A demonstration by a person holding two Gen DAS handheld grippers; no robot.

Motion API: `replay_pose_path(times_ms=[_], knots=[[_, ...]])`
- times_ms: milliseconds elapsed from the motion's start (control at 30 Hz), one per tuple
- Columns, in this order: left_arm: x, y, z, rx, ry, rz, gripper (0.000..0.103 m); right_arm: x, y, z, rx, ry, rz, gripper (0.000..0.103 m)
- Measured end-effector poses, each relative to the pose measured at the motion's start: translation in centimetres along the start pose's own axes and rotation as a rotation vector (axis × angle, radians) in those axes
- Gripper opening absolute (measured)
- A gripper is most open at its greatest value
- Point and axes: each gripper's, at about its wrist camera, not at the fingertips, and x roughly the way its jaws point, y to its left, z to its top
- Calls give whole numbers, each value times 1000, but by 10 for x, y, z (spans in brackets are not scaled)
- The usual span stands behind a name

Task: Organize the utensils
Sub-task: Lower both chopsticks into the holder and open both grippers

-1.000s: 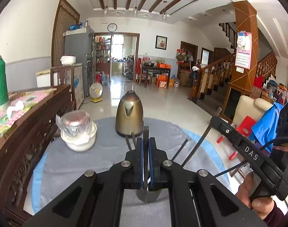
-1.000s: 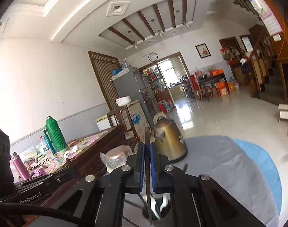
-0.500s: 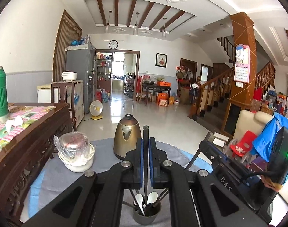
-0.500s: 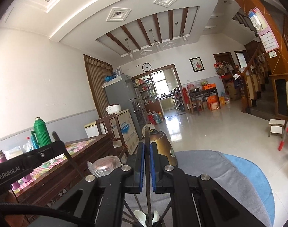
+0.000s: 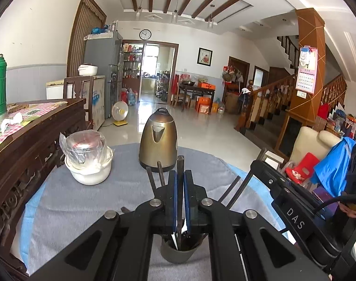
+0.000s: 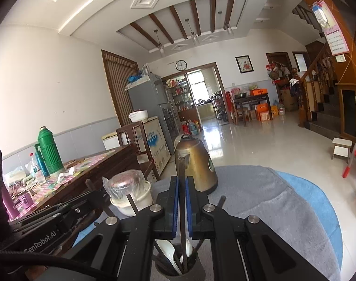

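My left gripper is shut on a dark chopstick that stands upright, with its lower end down in the grey cup just below the jaws. Other dark chopsticks lean out of that cup. My right gripper is shut on a second dark chopstick, whose lower end reaches into the same cup beside white spoons. Each gripper's black body shows in the other's view, the right one close on the right, the left one close on the left.
A brass kettle and a white bowl with a plastic-wrapped lid stand at the back of the round table's grey cloth. A dark wooden table with a green thermos borders the left. A tiled floor lies beyond.
Both grippers have come down toward the cup, each still shut on its chopstick. The cup and spoons show more fully under the right gripper than before.
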Motion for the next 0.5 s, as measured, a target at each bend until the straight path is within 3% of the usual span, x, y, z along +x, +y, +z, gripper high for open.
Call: replay_pose_path(times_ms=[300,367,433,500], knots=[[-17,-2,-2,18,27,-7,7,3,-6,-4,22,86,17,9],[-22,-1,-3,23,35,-5,18,0,-9,-4,43,112,40,9],[-31,0,-5,17,36,3,51,-2,-10,-3,57,132,53,9],[-44,2,-8,20,25,29,63,-8,-11,-2,67,148,71,14]])
